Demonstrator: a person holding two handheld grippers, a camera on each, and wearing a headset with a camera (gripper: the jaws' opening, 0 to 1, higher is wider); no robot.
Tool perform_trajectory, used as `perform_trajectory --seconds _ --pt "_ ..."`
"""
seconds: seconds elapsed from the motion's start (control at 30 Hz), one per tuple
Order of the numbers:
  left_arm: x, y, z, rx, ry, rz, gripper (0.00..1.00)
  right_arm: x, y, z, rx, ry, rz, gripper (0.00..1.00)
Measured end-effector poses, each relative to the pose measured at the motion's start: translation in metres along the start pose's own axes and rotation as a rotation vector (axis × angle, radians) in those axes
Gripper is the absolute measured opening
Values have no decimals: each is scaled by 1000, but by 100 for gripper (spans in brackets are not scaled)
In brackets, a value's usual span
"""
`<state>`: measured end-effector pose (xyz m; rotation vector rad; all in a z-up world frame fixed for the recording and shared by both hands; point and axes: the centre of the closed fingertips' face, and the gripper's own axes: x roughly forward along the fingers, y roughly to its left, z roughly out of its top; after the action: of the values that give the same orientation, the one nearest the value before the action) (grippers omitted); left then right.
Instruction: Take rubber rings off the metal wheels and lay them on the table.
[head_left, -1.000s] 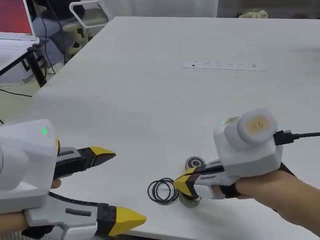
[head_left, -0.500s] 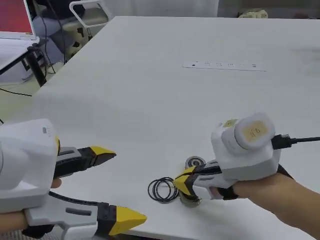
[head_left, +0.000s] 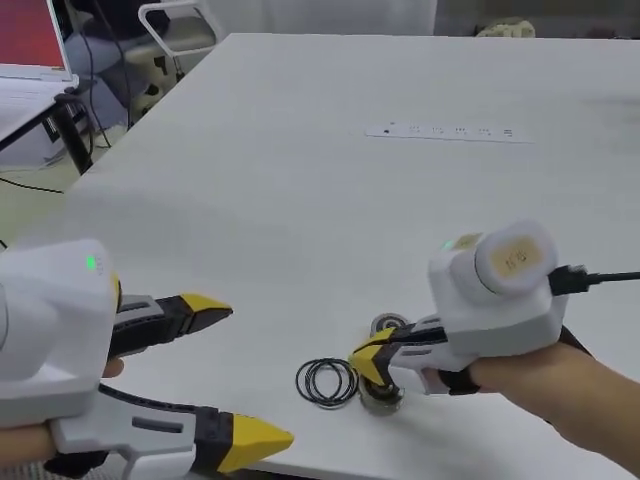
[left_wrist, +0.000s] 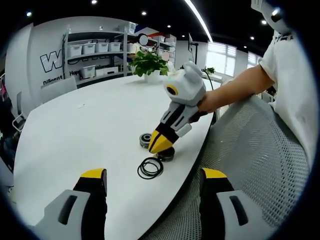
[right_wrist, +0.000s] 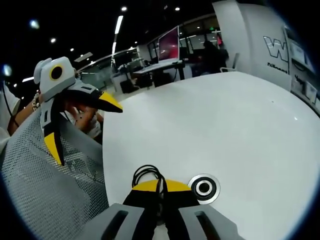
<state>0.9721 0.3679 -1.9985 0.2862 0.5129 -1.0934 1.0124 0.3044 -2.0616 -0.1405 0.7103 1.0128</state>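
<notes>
Two metal wheels lie near the table's front edge: one free (head_left: 389, 324) (right_wrist: 204, 187) (left_wrist: 146, 139), the other (head_left: 381, 396) (left_wrist: 166, 154) under my right gripper's tips. My right gripper (head_left: 368, 365) (right_wrist: 160, 194) (left_wrist: 157, 145) points down at this near wheel, its jaws closed on a black rubber ring strand (right_wrist: 160, 192). A loose pile of black rubber rings (head_left: 325, 382) (left_wrist: 150, 167) (right_wrist: 144, 174) lies on the table just left of it. My left gripper (head_left: 245, 372) (left_wrist: 152, 181) (right_wrist: 82, 127) hovers wide open at the table edge, holding nothing.
The white table (head_left: 300, 200) stretches far ahead, with a flat white power strip (head_left: 450, 131) further back. The front edge runs close under both grippers. A chair (head_left: 175, 30) and a desk with a red screen (head_left: 30, 40) stand off to the left.
My right gripper has shifted slightly to the right and tilted over the near wheel. The left gripper and the loose rings have stayed put.
</notes>
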Motion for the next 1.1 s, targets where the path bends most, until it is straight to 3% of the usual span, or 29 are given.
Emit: perform_trajectory --seconds 0.2,0.53,0.7,0.83,1.1 --pt "0 0 0 -1 -1 -1 73 -6 -4 7 7 -19 -11 0" --pt "1 -1 0 1 0 -8 73 -26 -10 33 31 -92 -26 3" --pt "0 -2 2 -2 -11 -11 74 -42 -13 50 72 -154 -24 8" --pt "0 -2 4 -3 -22 -13 74 -59 -12 69 157 -240 -1 11" --pt "0 -5 6 0 -33 -22 76 -93 -13 86 115 -295 -22 24"
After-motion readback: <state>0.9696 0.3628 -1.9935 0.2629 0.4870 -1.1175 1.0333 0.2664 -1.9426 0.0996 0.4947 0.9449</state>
